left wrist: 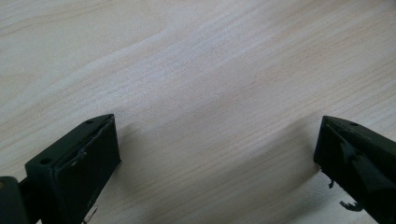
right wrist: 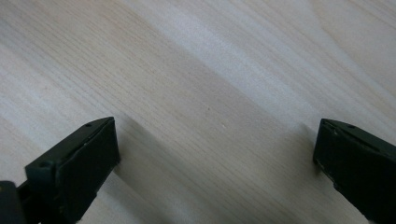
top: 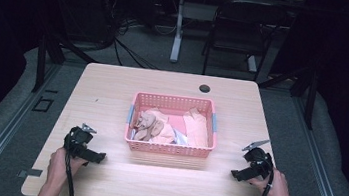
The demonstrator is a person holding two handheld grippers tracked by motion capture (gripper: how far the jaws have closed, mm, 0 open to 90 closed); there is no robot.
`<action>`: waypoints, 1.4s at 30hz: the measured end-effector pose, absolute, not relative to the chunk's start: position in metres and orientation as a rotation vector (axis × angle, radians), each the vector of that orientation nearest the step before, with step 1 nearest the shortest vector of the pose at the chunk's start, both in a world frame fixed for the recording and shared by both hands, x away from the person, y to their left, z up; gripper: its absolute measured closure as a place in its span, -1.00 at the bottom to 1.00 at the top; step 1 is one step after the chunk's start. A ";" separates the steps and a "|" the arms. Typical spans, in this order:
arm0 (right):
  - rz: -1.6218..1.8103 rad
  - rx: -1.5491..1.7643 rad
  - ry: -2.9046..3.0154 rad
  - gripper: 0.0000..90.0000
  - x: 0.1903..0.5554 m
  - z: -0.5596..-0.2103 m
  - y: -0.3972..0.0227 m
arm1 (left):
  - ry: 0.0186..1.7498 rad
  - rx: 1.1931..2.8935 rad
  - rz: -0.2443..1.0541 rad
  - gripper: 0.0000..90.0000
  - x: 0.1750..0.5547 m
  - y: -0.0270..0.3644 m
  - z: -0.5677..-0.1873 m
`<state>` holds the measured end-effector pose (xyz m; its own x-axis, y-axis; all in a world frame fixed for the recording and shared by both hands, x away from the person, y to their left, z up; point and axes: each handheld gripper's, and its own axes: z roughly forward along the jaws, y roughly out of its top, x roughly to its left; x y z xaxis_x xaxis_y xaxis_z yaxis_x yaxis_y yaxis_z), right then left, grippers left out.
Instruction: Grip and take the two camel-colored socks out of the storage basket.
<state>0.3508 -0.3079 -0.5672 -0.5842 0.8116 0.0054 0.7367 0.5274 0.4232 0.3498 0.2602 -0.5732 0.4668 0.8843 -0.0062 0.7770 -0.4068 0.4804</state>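
Observation:
A pink plastic basket (top: pixel 169 149) sits at the middle of the light wood table (top: pixel 113 85). Crumpled tan and pink cloths (top: pixel 159 125) lie inside it. My left gripper (top: pixel 94 157) rests low on the table to the basket's front left, held by a hand. My right gripper (top: pixel 238 174) rests to the basket's front right, held by the other hand. In the left gripper view the gripper (left wrist: pixel 217 154) has its jaws wide apart over bare wood. In the right gripper view the gripper (right wrist: pixel 217 154) is likewise open over bare wood. Nothing is between either pair of jaws.
A round cable hole (top: pixel 205 88) lies in the table's far edge. A black folding chair (top: pixel 236 30) and a white table leg (top: pixel 178 28) stand beyond the table, with cables on the floor. Bare wood lies in front of the basket, between the grippers.

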 end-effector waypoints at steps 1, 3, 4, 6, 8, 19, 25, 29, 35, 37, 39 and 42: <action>0.548 1.313 2.590 -1.00 0.351 -0.566 -0.308 | 1.397 2.301 0.345 -1.00 0.350 0.260 -0.573; 0.541 1.307 2.606 -1.00 0.351 -0.566 -0.306 | 1.401 2.301 0.343 -1.00 0.351 0.259 -0.573; 0.523 1.299 2.616 -1.00 0.351 -0.565 -0.306 | 1.404 2.300 0.344 -1.00 0.351 0.259 -0.573; 0.519 1.304 2.625 -1.00 0.351 -0.565 -0.305 | 1.407 2.306 0.342 -1.00 0.350 0.259 -0.572; 0.498 1.290 2.639 -1.00 0.352 -0.565 -0.304 | 1.404 2.323 0.336 -1.00 0.348 0.259 -0.572; 0.494 1.268 2.662 -1.00 0.354 -0.564 -0.302 | 1.402 2.328 0.356 -0.99 0.342 0.260 -0.552; 0.513 1.256 2.653 -1.00 0.353 -0.565 -0.303 | 1.366 2.301 0.393 -0.99 0.342 0.259 -0.528; 0.677 1.224 2.573 -1.00 0.346 -0.571 -0.307 | 1.316 2.291 0.413 -0.99 0.344 0.255 -0.508; 0.838 1.184 2.472 -1.00 0.337 -0.580 -0.316 | 1.273 2.301 0.404 -0.99 0.354 0.244 -0.489; 0.844 1.175 2.467 -1.00 0.337 -0.580 -0.317 | 1.248 2.321 0.400 -0.99 0.361 0.236 -0.479; 0.850 1.184 2.461 -1.00 0.337 -0.580 -0.316 | 1.230 2.337 0.404 -0.99 0.366 0.231 -0.470; 0.860 1.180 2.455 -1.00 0.338 -0.581 -0.316 | 1.205 2.364 0.399 -0.99 0.375 0.224 -0.453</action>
<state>0.3381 -0.3157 -0.5809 -0.6252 0.7805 0.0020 0.6113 0.4880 0.6230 0.3750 0.2242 -0.4534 0.5757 0.8161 0.0500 0.6844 -0.5144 0.5167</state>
